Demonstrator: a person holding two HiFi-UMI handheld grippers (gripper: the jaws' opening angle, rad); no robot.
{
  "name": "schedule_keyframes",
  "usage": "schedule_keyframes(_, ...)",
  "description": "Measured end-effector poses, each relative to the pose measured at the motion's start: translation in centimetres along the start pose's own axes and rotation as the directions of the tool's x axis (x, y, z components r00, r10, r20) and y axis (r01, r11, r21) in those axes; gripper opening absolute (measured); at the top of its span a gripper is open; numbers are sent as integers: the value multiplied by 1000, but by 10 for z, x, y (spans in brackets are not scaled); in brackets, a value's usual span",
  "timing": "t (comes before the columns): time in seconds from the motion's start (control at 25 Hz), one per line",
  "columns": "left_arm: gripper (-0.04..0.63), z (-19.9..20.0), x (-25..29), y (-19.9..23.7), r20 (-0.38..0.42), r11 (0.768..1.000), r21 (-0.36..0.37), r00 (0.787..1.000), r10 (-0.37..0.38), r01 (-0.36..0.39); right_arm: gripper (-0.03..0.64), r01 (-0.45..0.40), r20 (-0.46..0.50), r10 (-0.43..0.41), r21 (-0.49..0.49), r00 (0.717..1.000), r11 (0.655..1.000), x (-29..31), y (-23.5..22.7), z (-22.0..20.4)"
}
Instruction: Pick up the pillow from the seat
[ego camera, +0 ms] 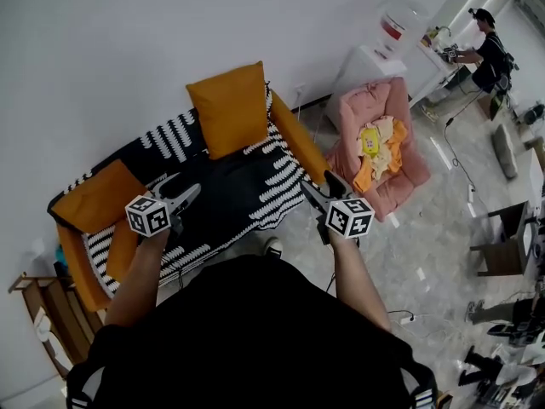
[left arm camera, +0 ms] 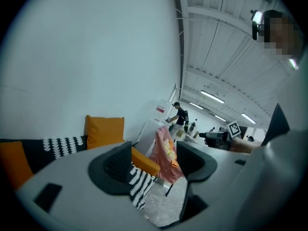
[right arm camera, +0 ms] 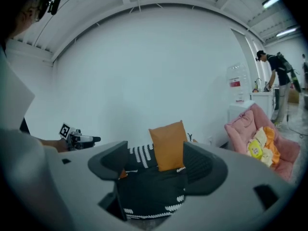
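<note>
An orange pillow point(ego camera: 230, 109) leans upright against the wall at the back of a sofa draped in a black-and-white throw point(ego camera: 234, 190). A second orange pillow point(ego camera: 95, 196) lies at the sofa's left end. My left gripper point(ego camera: 189, 192) hovers over the seat's left half, open and empty. My right gripper point(ego camera: 311, 186) is held near the sofa's right armrest, open and empty. In the right gripper view the upright pillow point(right arm camera: 168, 145) shows between the jaws of that gripper point(right arm camera: 156, 165), well ahead of them. The left gripper view has the pillow point(left arm camera: 103, 131) left of the gripper point(left arm camera: 153, 160).
A pink armchair point(ego camera: 383, 143) with yellow and orange clothes stands right of the sofa. Behind it is a white cabinet point(ego camera: 370, 62) with a water dispenser. A person point(ego camera: 487, 48) works at the far right. A wooden rack point(ego camera: 43, 313) sits left; cables cross the floor.
</note>
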State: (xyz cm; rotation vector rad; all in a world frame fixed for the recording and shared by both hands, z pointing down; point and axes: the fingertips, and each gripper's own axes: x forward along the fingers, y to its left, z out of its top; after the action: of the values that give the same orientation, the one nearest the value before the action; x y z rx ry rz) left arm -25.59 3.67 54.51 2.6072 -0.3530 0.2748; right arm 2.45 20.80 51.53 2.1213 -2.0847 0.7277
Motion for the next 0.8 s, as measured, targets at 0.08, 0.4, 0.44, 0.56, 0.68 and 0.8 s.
schedule_keyframes(0.08, 288, 2, 11, 0, 0, 1000, -5, 1000, 6, -6, 356, -7, 3, 7, 8, 1000, 1000, 5, -12, 5)
schedule_keyframes(0.4, 288, 15, 49, 2, 8, 999, -14, 999, 38, -38, 360, -39, 2, 39, 12, 999, 999, 29, -52, 23)
schedule_keyframes(0.44, 287, 17, 53, 3, 11, 999, -15, 999, 43, -43, 363, -41, 3, 41, 12, 999, 999, 31, -57, 26)
schedule_keyframes(0.56, 288, 23, 66, 5, 18, 998, -17, 998, 60, -59, 368, -51, 8, 51, 18, 999, 999, 39, -71, 34)
schedule_keyframes(0.68, 288, 29, 80, 5, 29, 997, -20, 996, 81, -80, 370, -59, 8, 59, 52, 998, 997, 45, -89, 39)
schedule_keyframes(0.8, 290, 32, 91, 4, 37, 995, -24, 994, 100, -99, 371, -64, 9, 63, 68, 998, 996, 50, -107, 43)
